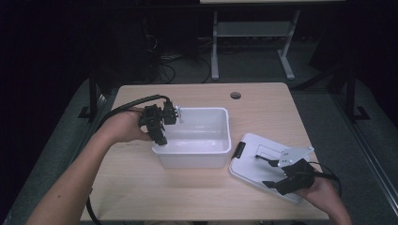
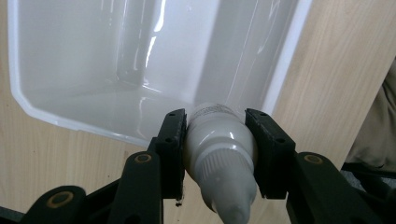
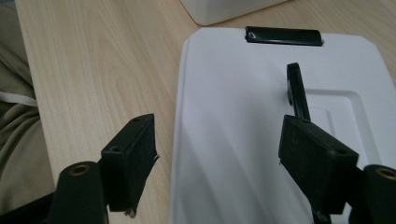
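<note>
**Bottle clamped over open white bin, lid lying aside**

On the light wooden table point(image 1: 197, 187): a white plastic bin point(image 1: 206, 154), open at the top, glossy inside, nothing visible on its floor in the high view or the left gripper view. Just right of it, apart from the bin, a white lid point(image 1: 248, 164) lying flat, with a black latch point(image 1: 239, 149) on the edge nearest the bin and a second black clip point(image 3: 297, 91) near its recessed middle panel.

Left gripper point(image 1: 160, 125) at the bin's left rim, clenched on a small white squeeze bottle point(image 2: 219, 149); ribbed cap and nozzle pointing back toward the camera, bottle base toward the bin's near wall point(image 2: 93, 126), over the rim. Contact with the bin impossible to judge.

Right gripper point(image 1: 277, 176) low over the lid, released, jaws spread wide, one over bare table wood, the other over the lid's surface, nothing between them.
</note>
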Action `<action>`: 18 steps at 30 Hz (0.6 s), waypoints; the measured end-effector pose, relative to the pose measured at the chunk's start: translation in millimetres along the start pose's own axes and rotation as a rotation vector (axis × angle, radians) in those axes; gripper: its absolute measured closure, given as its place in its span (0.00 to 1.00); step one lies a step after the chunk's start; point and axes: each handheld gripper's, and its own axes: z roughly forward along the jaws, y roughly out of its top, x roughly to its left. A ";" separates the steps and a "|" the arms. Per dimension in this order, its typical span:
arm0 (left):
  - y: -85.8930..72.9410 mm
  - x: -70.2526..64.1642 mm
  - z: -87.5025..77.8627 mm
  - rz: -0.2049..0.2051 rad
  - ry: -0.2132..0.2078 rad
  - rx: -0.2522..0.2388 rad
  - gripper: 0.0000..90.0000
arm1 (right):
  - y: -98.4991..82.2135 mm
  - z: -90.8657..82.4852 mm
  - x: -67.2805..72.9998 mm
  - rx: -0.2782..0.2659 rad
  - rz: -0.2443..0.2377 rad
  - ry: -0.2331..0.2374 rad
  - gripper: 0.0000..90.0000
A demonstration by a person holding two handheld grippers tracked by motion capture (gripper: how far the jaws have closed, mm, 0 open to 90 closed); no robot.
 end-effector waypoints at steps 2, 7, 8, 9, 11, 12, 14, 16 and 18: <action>0.2 1.7 2.4 -0.003 -0.012 -0.010 0.66 | -0.1 0.1 0.2 -0.004 0.002 0.001 0.30; 0.2 4.3 10.9 -0.009 -0.015 0.001 0.66 | -0.2 0.1 0.1 -0.003 0.002 0.001 0.30; 0.1 4.8 12.5 -0.013 -0.020 -0.001 0.66 | -0.2 0.3 0.3 -0.001 0.004 0.002 0.30; 0.2 5.0 14.2 -0.014 -0.020 0.005 0.66 | -0.2 0.6 0.1 -0.002 0.002 0.002 0.30; 0.9 5.6 16.5 -0.013 -0.008 0.018 0.66 | 0.1 0.9 0.3 0.003 0.001 0.004 0.30; 1.5 6.3 18.0 -0.011 -0.012 0.016 0.66 | 0.1 1.1 0.4 0.003 0.000 0.004 0.30; 2.6 6.4 20.0 -0.015 -0.010 0.020 0.66 | 0.2 1.0 0.3 0.001 -0.001 0.004 0.30; 4.2 7.1 23.0 -0.013 -0.010 0.030 0.66 | 0.1 0.8 0.4 -0.001 -0.001 0.004 0.30; 5.4 7.3 25.6 -0.012 -0.011 0.033 0.66 | 0.0 0.7 0.1 -0.001 0.000 0.004 0.30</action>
